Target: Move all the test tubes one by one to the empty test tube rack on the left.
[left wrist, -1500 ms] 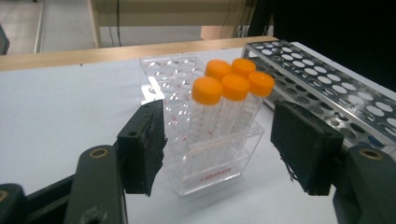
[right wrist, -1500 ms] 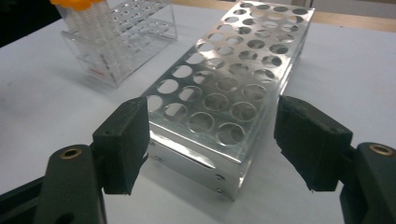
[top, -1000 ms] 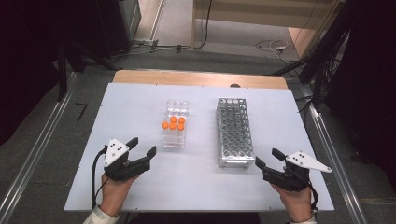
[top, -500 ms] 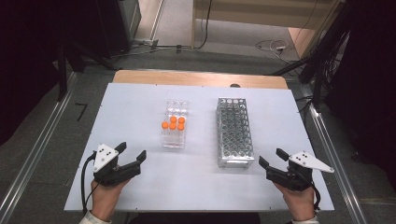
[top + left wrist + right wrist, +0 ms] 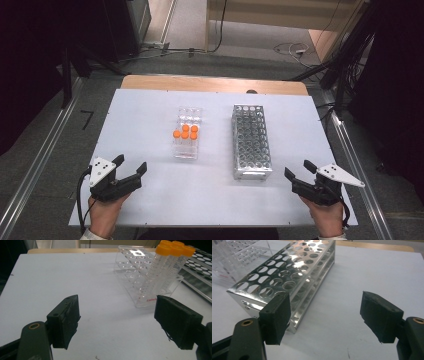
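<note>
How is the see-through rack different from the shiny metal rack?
The clear rack holds five orange-capped tubes; the metal rack shows only bare holes. The clear rack looks shorter and see-through; the metal rack is longer and mirror-bright. Both stand lengthwise, side by side on the white table.

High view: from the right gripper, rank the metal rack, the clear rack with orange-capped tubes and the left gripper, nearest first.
1. Metal rack, just ahead-left of the right gripper.
2. Clear rack, mid-table beyond it.
3. Left gripper, at the near left edge.

A white tabletop (image 5: 150,115) with a wooden far edge stands on grey floor (image 5: 260,42) strewn with cables (image 5: 290,49).
</note>
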